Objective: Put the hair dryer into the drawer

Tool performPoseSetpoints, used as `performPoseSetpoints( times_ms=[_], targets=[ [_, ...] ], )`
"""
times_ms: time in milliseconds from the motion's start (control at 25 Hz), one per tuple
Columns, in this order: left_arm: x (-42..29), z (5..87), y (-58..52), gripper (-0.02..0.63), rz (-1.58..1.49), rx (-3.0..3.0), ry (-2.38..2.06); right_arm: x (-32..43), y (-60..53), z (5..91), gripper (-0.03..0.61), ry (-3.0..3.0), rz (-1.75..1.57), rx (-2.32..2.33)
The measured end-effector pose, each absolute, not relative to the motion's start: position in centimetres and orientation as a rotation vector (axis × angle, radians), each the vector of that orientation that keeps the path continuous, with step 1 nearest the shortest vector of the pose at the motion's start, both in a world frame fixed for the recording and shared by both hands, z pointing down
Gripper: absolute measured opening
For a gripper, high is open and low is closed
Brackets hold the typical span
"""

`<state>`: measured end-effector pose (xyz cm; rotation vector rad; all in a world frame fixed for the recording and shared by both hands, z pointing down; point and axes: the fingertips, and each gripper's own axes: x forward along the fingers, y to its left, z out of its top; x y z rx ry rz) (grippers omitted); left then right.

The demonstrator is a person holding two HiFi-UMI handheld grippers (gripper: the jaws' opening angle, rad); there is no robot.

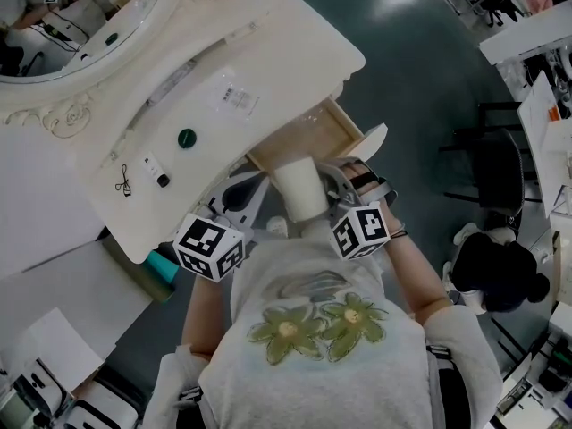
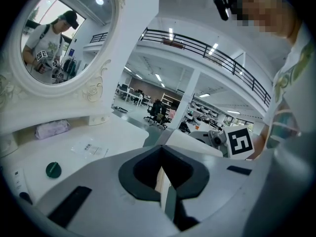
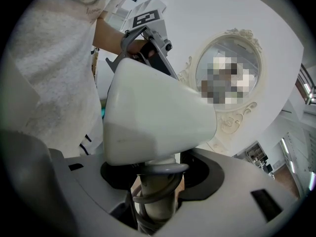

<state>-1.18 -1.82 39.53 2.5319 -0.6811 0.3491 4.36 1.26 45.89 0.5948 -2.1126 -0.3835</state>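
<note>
A white desk (image 1: 295,34) fills the head view from 9 to 12 o'clock, its oval carved mirror (image 1: 71,25) at 11. Dark teal floor (image 1: 420,79) lies beyond — black chairs (image 1: 496,172) at 3, a white table (image 1: 527,34) at 2. Strip lights (image 2: 171,33) glow above a railed balcony (image 2: 207,51).

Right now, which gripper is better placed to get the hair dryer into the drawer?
Right. The right gripper is shut on the handle of the hair dryer, and in the head view the open drawer lies just beyond it. The left gripper holds nothing, its jaws together.
</note>
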Motion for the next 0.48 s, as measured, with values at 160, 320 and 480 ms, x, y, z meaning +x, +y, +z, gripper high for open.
performPoseSetpoints(
  times_ms=[160,320,480],
  targets=[
    [-1.33,39.65,-2.25,0.009,0.351,2.529,-0.688,3.93,0.85,46.13,0.245,-2.117,-0.392,0.571],
    [-1.47,39.47,-2.5,0.009,0.351,2.531,-0.693,3.63,0.67,46.43,0.245,-2.116,-0.39,0.554],
    [-1.59,39.33,-2.69,0.009,0.357,2.533,-0.697,3.65,0.54,46.85,0.245,-2.11,-0.391,0.536]
  ],
)
